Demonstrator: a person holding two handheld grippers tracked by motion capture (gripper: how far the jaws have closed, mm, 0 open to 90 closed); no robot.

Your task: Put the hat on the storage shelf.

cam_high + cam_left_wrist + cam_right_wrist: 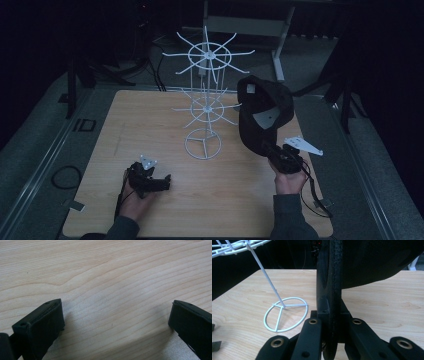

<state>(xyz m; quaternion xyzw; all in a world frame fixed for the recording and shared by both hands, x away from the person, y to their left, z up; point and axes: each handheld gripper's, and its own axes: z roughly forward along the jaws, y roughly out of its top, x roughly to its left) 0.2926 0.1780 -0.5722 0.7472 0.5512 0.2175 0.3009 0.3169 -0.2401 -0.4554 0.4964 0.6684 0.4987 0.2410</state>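
A black cap (265, 112) hangs in the air right of a white wire rack (206, 105). My right gripper (266, 147) holds the cap from below, shut on its brim (332, 285), and the crown (374, 260) bulges up and to the right. The rack has two tiers of spoke-like hooks on a thin pole, and its ring base (285, 313) rests on the wooden table (150, 125). The upper tier (210, 52) sits level with the cap's top, a short gap to its left. My left gripper (167, 181) lies low on the table at the front left, jaws wide open over bare wood (112, 277).
The table is ringed by dark grey floor. A cable loop (65, 177) lies on the floor to the left. A pale desk frame (245, 25) stands behind the table. Bare wood stretches between the rack base and the front edge.
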